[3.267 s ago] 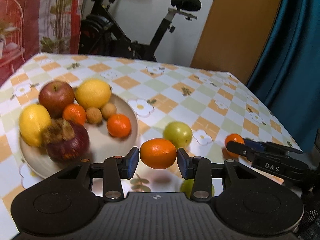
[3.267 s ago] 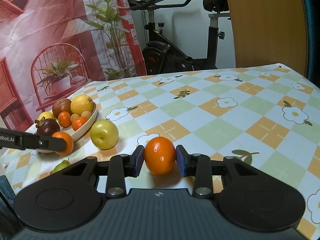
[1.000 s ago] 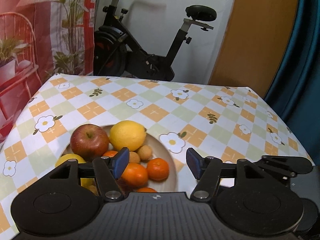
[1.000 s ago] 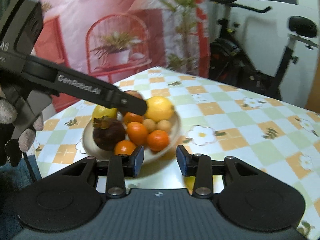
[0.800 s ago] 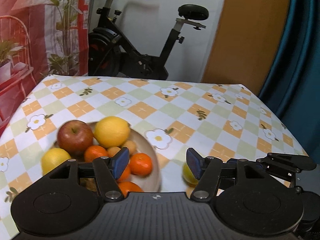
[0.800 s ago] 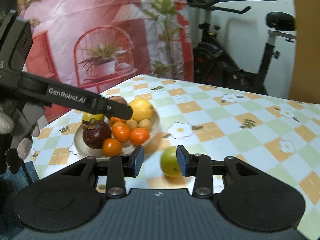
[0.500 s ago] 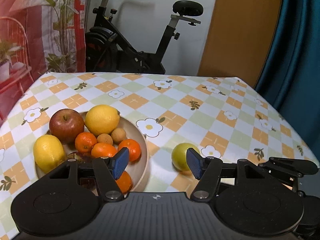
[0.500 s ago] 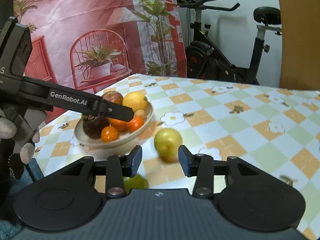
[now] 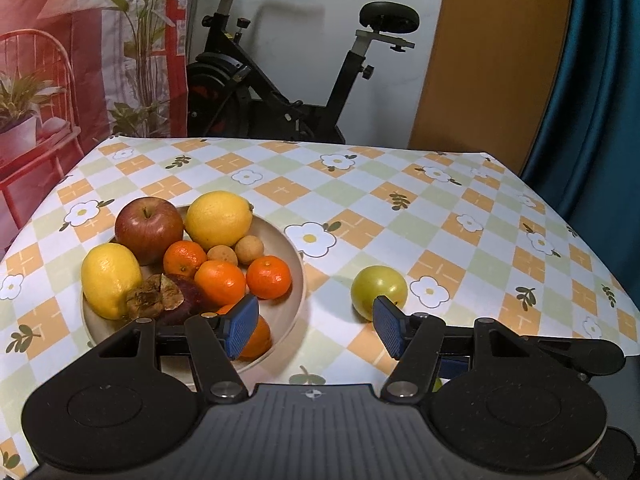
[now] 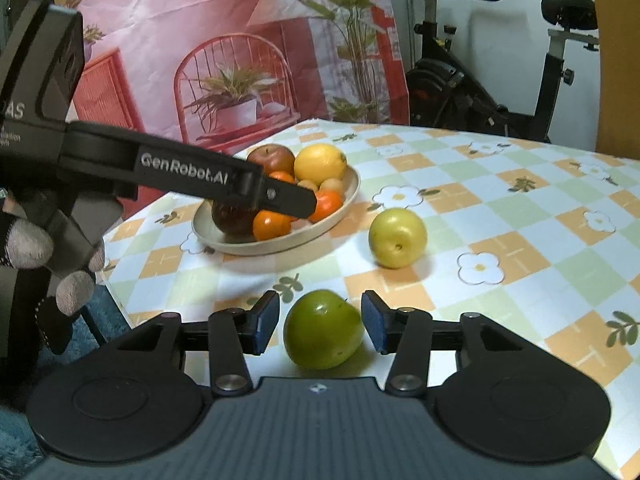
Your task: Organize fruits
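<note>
Right gripper (image 10: 318, 326) jaws just opening, straddling green fruit (image 10: 323, 329) (untouched); left gripper (image 9: 312, 326) jaws apart, empty.

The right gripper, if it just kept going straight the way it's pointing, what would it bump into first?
Most likely the green fruit. It sits on the tablecloth right between the open fingers of the right gripper, whose jaws have just been opening. Neither pad seems to touch it, though depth is hard to judge.

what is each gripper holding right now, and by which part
Nothing. The left gripper is open and empty. The right gripper, jaws just opening, straddles the green fruit without touching it.
</note>
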`<action>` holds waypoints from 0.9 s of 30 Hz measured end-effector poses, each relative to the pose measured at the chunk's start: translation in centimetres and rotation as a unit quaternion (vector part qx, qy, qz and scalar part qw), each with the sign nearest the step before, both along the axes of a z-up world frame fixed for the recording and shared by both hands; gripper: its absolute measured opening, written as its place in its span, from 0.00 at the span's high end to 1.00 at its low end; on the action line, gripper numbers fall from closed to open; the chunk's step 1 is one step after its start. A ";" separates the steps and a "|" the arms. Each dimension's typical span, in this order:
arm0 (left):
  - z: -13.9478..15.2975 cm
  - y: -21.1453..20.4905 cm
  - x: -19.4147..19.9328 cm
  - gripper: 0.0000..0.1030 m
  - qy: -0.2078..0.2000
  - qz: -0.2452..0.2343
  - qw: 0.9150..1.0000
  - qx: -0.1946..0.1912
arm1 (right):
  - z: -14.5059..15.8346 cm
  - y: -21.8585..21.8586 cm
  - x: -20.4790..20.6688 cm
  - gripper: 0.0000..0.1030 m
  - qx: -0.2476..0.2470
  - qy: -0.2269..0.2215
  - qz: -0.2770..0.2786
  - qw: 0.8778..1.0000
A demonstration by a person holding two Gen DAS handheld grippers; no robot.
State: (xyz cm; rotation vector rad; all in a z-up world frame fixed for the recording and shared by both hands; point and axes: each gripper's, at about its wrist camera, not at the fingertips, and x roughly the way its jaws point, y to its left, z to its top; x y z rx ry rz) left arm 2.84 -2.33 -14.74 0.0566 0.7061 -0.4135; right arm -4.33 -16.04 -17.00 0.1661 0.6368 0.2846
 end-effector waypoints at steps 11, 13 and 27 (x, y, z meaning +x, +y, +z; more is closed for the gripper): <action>-0.2 0.0 0.0 0.36 0.006 0.003 1.000 0.000 | -1.1 -0.2 0.4 0.50 0.003 0.023 -0.001 1.000; -0.2 0.1 0.0 0.36 0.007 0.004 1.000 -0.001 | -1.2 -0.2 0.4 0.50 0.003 0.023 -0.001 1.000; -0.9 -2.1 1.7 0.37 -0.015 -0.035 0.999 0.000 | -0.3 -4.3 -0.1 0.50 0.000 -0.005 -0.107 0.994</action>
